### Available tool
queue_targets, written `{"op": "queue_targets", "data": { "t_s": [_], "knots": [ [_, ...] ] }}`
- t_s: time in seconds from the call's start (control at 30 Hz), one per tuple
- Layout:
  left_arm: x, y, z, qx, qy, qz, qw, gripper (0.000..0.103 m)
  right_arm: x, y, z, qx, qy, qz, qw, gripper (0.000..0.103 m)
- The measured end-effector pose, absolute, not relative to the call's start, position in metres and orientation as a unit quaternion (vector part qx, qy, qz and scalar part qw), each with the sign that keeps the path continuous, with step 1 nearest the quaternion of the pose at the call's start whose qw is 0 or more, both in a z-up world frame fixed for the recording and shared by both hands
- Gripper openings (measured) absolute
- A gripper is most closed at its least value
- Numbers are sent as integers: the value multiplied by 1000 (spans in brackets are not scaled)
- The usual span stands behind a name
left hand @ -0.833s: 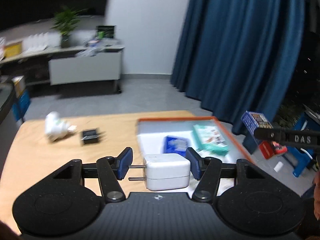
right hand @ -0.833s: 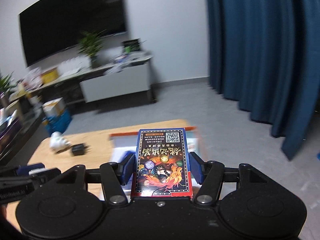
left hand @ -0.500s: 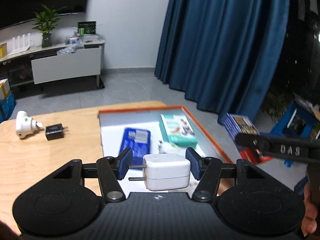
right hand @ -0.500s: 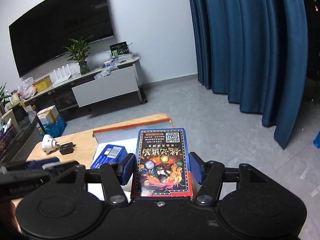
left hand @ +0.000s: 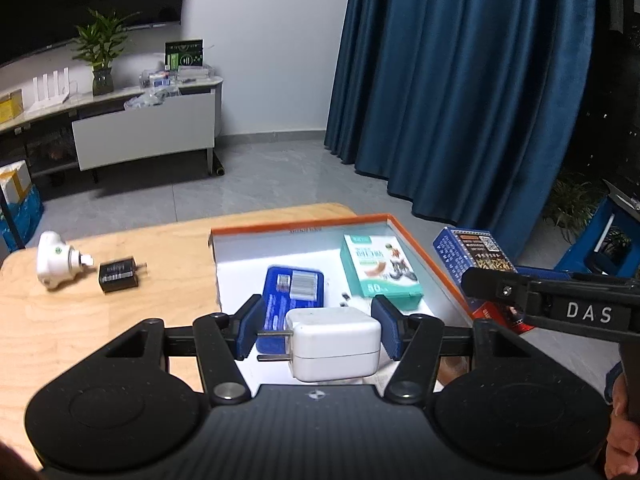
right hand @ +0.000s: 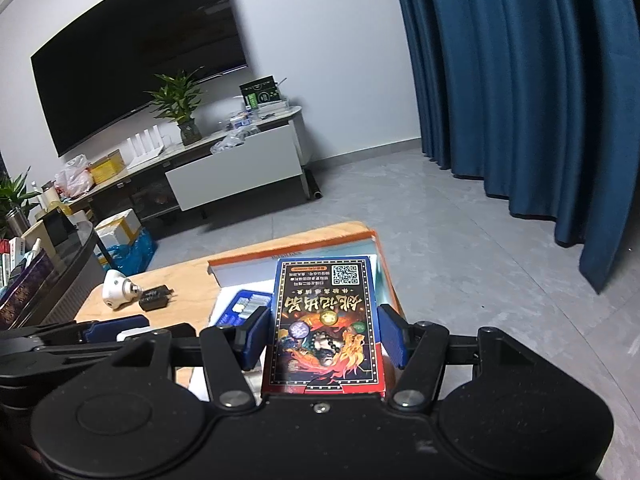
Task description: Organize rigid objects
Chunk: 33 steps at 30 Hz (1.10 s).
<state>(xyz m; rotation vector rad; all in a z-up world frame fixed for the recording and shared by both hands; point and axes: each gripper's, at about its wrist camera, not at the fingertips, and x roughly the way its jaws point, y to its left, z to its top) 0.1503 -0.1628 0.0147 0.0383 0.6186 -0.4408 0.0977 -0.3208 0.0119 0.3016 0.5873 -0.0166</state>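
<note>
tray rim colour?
Orange, around a white inside; the tray rim shows best in the left wrist view.

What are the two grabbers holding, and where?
Left gripper: white charger, by its prongs and back. Right gripper: card box, by its long sides.

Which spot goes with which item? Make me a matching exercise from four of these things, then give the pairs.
Items:
1. white charger
2. card box
3. black adapter
4. green box

Places:
A. lying in the orange-rimmed tray
B. on the wooden table
C. in the right gripper
D. in the left gripper

Pairs: 1-D, 2-C, 3-B, 4-A
</note>
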Motion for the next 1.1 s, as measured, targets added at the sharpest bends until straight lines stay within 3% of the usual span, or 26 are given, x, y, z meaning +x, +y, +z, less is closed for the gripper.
{"op": "queue_targets", "data": {
  "t_s": [1.1],
  "knots": [
    [199, -176, 26, 22, 296, -190, 936, 60, 163, -316, 18, 117, 292, 8, 949, 71]
  ]
}}
